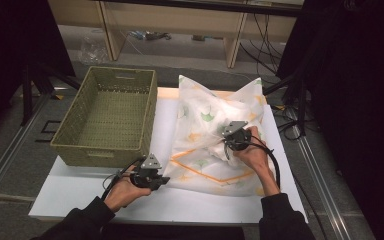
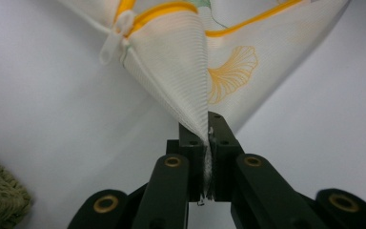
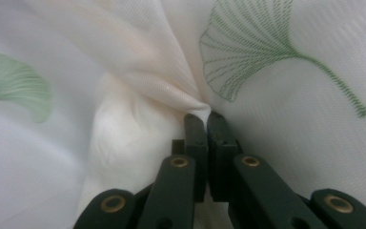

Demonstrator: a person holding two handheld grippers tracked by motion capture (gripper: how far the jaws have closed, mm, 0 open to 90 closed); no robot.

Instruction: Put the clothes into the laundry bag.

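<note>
Tongs (image 2: 208, 143) clamped on pillowcase corner (image 2: 190, 90)

Bright light falls on the white rectangular table (image 1: 80, 192) mid-frame; the frame's edges sink into black, and close-ups are soft-focused.

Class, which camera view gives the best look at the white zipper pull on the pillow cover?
The left gripper view: the zipper pull hangs close and sharp by the orange piping. The high view has the whole pillow cover, but the pull is too small to see there. The right gripper view has bunched fabric.

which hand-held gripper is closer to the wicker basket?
Left. The left hand-held gripper sits just below the green wicker basket, near its front corner; the right hand-held gripper is farther right, mid-pillowcase.
</note>
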